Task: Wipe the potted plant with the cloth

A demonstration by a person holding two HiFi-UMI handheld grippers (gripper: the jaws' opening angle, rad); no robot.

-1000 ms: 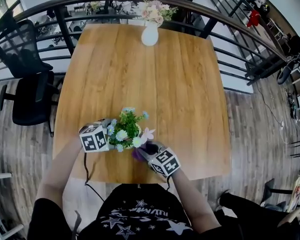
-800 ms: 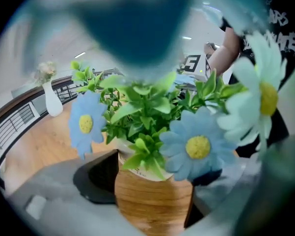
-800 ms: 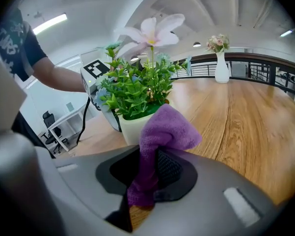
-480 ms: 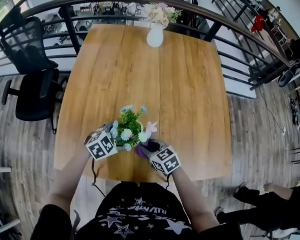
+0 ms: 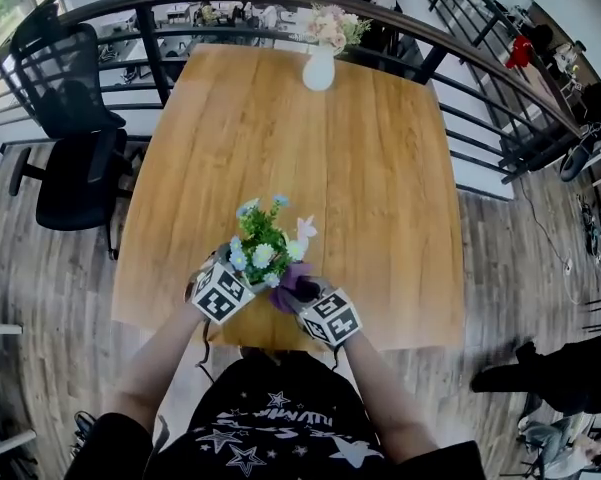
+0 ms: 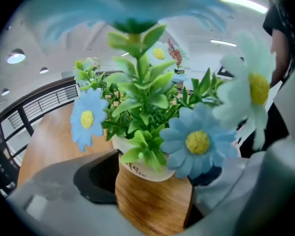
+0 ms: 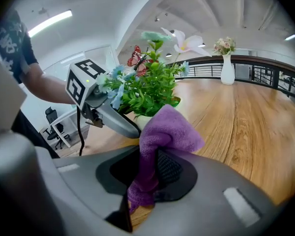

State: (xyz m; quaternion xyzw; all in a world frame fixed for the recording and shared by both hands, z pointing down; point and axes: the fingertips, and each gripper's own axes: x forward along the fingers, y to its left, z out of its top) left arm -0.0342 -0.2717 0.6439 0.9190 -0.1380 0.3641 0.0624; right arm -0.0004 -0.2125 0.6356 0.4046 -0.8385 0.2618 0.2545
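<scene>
potted plant (image 5: 265, 253), with blue and white artificial flowers, sits at 6 o'clock on the surface (image 5: 360, 168), close to the near edge and just in front of the person.

at the plant's 8 o'clock, the left gripper (image 6: 153, 193) has its jaws closed on the pot (image 6: 154, 210), one jaw pressed against each side. this grip seems meant to steady the plant so it does not slide or tip while being wiped.

at the plant's 5 o'clock, the right gripper (image 7: 147, 181) has its jaws clamped on a purple cloth (image 7: 167, 132). the cloth is pinched low, so a soft bunched fold stands free above the jaws and faces the foliage. the fold is just beside the pot and the lowest leaves; whether it touches them is hard to tell. holding it this way seems to put soft fabric, not hard jaw, against the leaves.

the surface is a square top in warm wood grain, bare apart from the plant and a white vase (image 5: 319, 68) of pale flowers at 12 o'clock on the far edge.

around it, a black office chair (image 5: 65, 158) stands at 9 o'clock on grey-brown plank floor (image 5: 40, 298), and a dark metal railing (image 5: 480, 78) curves from 10 o'clock round to 2 o'clock.
</scene>
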